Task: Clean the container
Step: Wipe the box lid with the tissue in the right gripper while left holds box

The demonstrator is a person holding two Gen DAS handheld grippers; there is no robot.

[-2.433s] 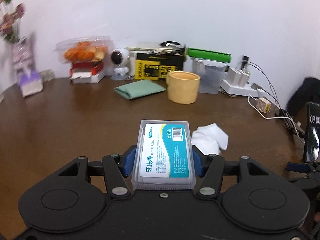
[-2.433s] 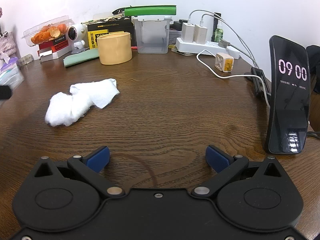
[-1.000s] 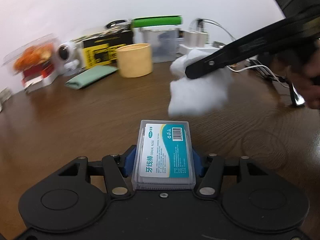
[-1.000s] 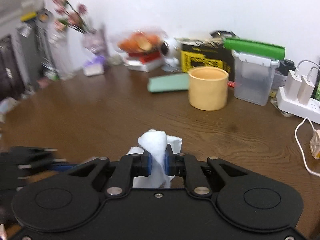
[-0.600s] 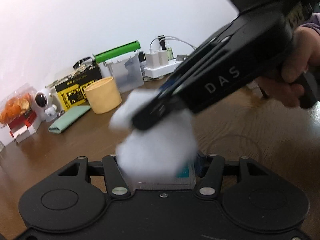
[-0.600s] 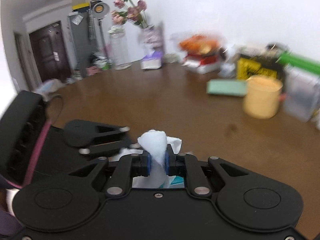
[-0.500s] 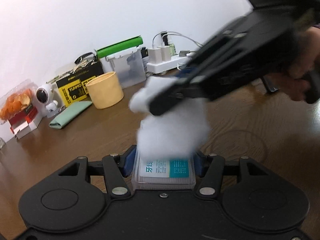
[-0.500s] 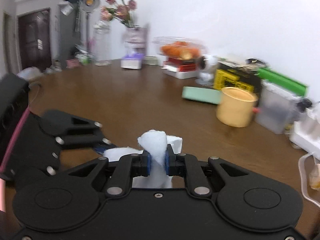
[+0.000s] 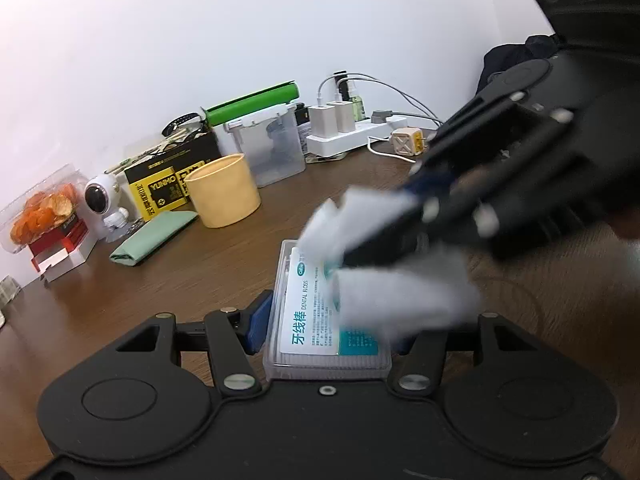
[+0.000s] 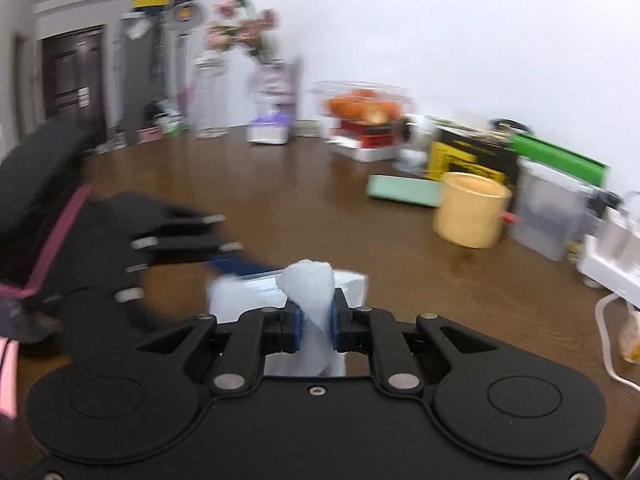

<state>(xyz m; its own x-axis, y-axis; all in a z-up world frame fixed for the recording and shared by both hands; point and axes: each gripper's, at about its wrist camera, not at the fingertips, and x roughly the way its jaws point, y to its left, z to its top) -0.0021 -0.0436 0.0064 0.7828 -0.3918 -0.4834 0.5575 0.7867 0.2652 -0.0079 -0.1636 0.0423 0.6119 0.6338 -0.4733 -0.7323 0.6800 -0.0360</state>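
Left wrist view: the left gripper [image 9: 326, 326] has its blue fingers [image 9: 256, 318] closed on the sides of a clear dental floss box [image 9: 320, 316], held label-up above the brown surface [image 9: 120, 312]. Across the label's right half lies a white tissue wad [image 9: 400, 296], pinched tight in the right gripper [image 10: 314, 322], whose fingers [image 10: 295, 326] clamp the wad's middle; both are motion-blurred. Beyond stand a yellow cup [image 9: 224, 190], a green cloth [image 9: 154, 236] and a power strip [image 9: 356, 136]. Wiping looks to be under way on the lid; how much of the box is clean, and whether sides or underside remain, cannot be told.
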